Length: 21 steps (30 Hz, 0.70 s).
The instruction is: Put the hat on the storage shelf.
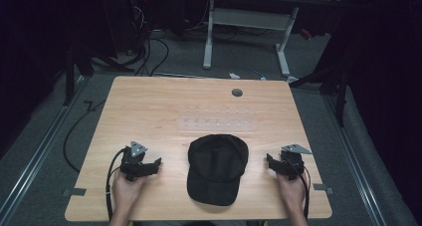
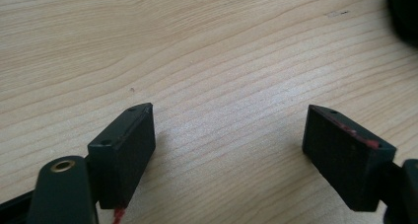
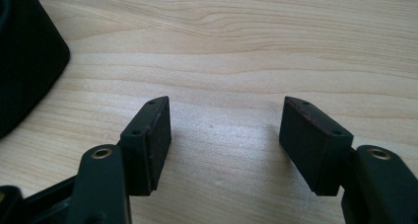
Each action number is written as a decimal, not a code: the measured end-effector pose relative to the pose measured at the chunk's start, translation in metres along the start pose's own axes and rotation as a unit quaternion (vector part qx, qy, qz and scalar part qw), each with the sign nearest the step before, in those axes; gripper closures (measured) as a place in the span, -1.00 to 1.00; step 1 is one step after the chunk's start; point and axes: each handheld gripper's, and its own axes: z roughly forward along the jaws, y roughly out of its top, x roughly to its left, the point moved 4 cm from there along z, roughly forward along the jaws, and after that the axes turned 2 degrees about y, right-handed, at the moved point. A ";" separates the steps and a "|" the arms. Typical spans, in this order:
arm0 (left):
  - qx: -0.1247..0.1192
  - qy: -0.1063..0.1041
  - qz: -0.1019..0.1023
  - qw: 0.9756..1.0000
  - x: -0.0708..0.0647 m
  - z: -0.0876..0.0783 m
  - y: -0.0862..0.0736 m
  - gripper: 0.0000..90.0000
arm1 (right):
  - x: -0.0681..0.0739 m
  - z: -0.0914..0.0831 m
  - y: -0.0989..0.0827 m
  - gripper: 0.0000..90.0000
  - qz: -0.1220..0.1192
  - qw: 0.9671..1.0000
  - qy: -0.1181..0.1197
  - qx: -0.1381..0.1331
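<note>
Resting wide open and empty, left tongs (image 1: 158, 162) and right tongs (image 1: 269, 160) flank the black fabric cap (image 1: 217, 167) on the pale wooden surface (image 1: 164, 106).

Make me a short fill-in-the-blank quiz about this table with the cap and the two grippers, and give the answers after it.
1. The black cap lies ____ the left gripper and the right gripper.
2. Both grippers' jaws stand ____, with nothing held.
3. The cap's brim points toward the ____ edge of the wooden table.

Missing words: between; open; near
</note>
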 end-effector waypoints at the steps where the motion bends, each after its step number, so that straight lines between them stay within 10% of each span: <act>1: 0.000 0.000 0.000 1.000 0.000 0.000 0.000 -0.54 | 0.000 0.000 0.000 -0.19 0.000 1.000 0.001 0.001; 21: 0.000 0.001 0.000 1.000 0.000 0.000 0.000 -0.54 | 0.001 0.000 0.000 -0.17 0.002 1.000 -0.004 -0.001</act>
